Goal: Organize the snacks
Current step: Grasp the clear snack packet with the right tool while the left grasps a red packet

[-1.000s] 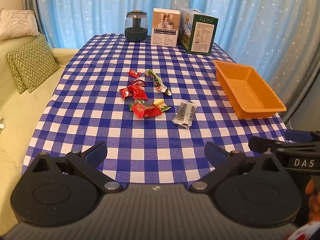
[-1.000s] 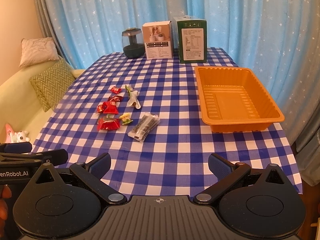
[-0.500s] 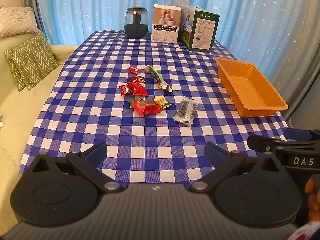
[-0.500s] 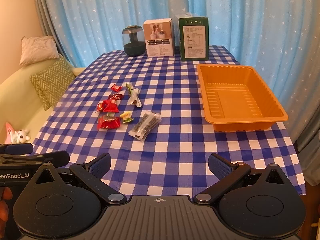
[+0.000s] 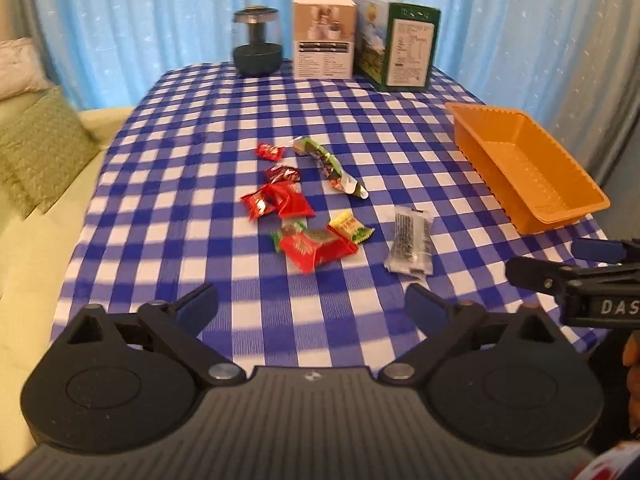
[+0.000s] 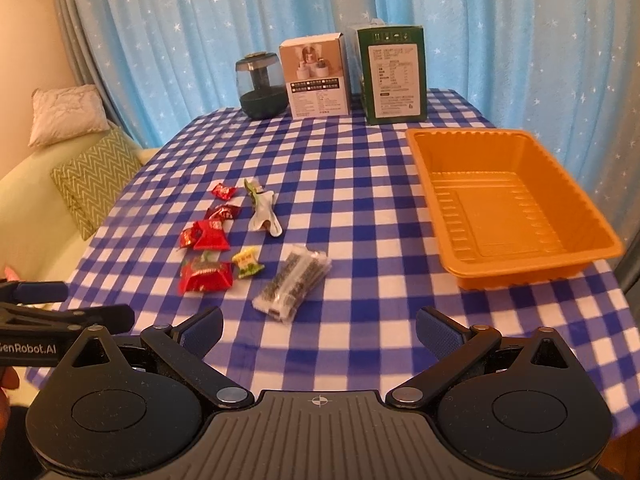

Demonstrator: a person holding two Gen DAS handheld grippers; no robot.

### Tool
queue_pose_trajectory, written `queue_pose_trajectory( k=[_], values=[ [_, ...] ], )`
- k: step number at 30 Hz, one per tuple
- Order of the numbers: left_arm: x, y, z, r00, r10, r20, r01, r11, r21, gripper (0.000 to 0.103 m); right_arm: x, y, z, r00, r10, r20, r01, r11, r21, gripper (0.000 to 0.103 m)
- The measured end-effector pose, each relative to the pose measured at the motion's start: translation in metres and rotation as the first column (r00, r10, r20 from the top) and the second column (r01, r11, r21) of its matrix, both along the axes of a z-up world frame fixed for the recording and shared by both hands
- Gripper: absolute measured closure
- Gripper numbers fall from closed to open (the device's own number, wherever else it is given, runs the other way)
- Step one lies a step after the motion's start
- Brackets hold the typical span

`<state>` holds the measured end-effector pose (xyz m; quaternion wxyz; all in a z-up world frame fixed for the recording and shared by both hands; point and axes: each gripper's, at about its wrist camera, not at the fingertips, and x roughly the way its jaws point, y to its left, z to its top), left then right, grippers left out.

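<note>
Both grippers, left (image 5: 311,312) and right (image 6: 319,330), hang released above the near tabletop (image 6: 360,184) edge. Snacks (image 6: 208,276) lie scattered mid-cloth, well apart from the tray (image 6: 532,268) (empty). I'd take the nearest clear packet (image 6: 294,286) first, pinching it across its width.

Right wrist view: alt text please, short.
Open right tool hovers over a blue checked table; wrapped snacks lie scattered left of an empty orange tray. Two boxes and a jar stand at the far edge.
</note>
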<state>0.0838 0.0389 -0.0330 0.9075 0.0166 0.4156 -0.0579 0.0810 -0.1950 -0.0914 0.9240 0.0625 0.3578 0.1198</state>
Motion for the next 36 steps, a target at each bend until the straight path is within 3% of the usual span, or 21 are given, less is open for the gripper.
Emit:
queue_pose_trajectory(
  k=[3,5,10,18,20,23,28,33,36],
  values=[
    [0.028,0.005,-0.011,0.997,-0.083,-0.005,0.083,0.996,0.015,0.01,0.021,0.008,-0.016,1.0,0.0,-0.02,0.001,1.0,0.017,0.005],
    [0.044,0.007,-0.019,0.991,-0.134,-0.004,0.134,0.991,0.026,0.012,0.037,0.014,-0.028,0.999,0.002,-0.046,-0.001,0.999,0.032,0.021],
    [0.075,0.011,-0.039,0.977,-0.211,-0.026,0.212,0.974,0.083,0.017,0.066,0.025,-0.054,0.997,-0.018,-0.078,0.022,0.999,0.049,0.026],
    [0.09,0.026,-0.051,0.972,-0.235,-0.022,0.236,0.968,0.081,0.025,0.1,0.045,-0.076,0.995,-0.04,-0.093,0.042,0.999,0.018,0.036],
    [0.091,0.027,-0.053,0.97,-0.243,-0.022,0.244,0.967,0.076,0.026,0.103,0.052,-0.078,0.996,-0.028,-0.086,0.025,0.999,-0.03,0.05],
    [0.091,0.023,-0.055,0.96,-0.279,-0.026,0.28,0.956,0.085,0.028,0.099,0.053,-0.081,0.997,0.003,-0.077,-0.009,0.997,-0.074,0.062],
    [0.094,0.008,-0.06,0.933,-0.36,-0.023,0.36,0.926,0.116,0.04,0.083,0.038,-0.082,0.997,0.036,-0.072,-0.046,0.989,-0.141,0.063],
    [0.103,-0.011,-0.07,0.884,-0.464,-0.059,0.467,0.871,0.155,0.055,0.074,0.019,-0.084,0.995,0.022,-0.093,-0.032,0.993,-0.114,0.062],
    [0.11,-0.015,-0.078,0.877,-0.469,-0.102,0.48,0.863,0.161,0.063,0.071,0.015,-0.083,0.996,0.022,-0.091,-0.033,0.993,-0.114,0.062]
  ],
)
